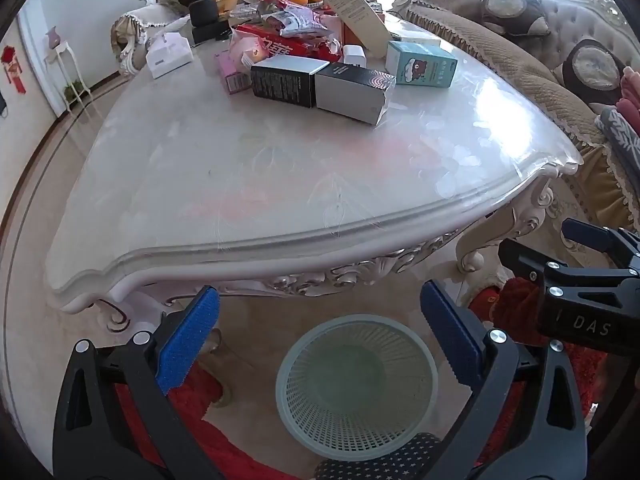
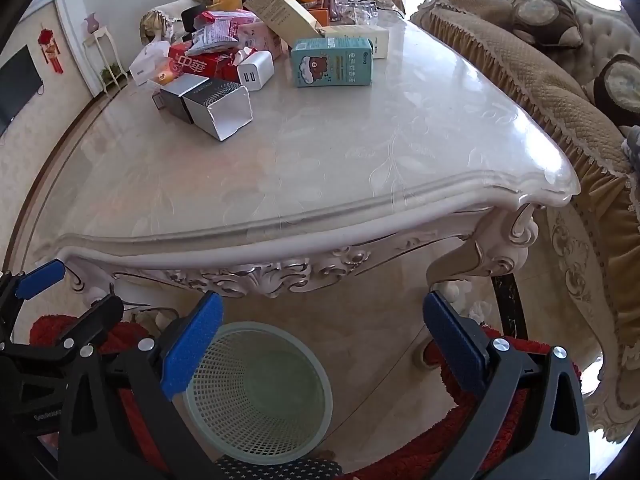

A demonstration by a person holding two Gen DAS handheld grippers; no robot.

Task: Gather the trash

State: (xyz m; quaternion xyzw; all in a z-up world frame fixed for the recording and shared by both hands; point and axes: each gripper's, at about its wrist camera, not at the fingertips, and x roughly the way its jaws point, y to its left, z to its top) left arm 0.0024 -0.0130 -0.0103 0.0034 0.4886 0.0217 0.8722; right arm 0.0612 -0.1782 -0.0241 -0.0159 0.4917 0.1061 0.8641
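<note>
**Trash piled far across the bench, both claws empty**

The boxes point(image 1: 320, 84) lay heaped at the bench's point(image 1: 280, 184) far end, well apart from the mesh bin point(image 1: 356, 384) on the floor below its near edge. The left claw point(image 1: 320, 344) and right claw point(image 2: 324, 348) hung spread wide, grasping nothing. A long reach risked toppling the pile; the bare near half gave room.

1. "DAS" in pale letters on the black gripper body point(image 1: 592, 304) at the right edge of the left wrist view.
2. Large white Chinese characters on the red carton point(image 2: 200, 65), upper left of the right wrist view.
3. Print on the other boxes is too small to read.
</note>
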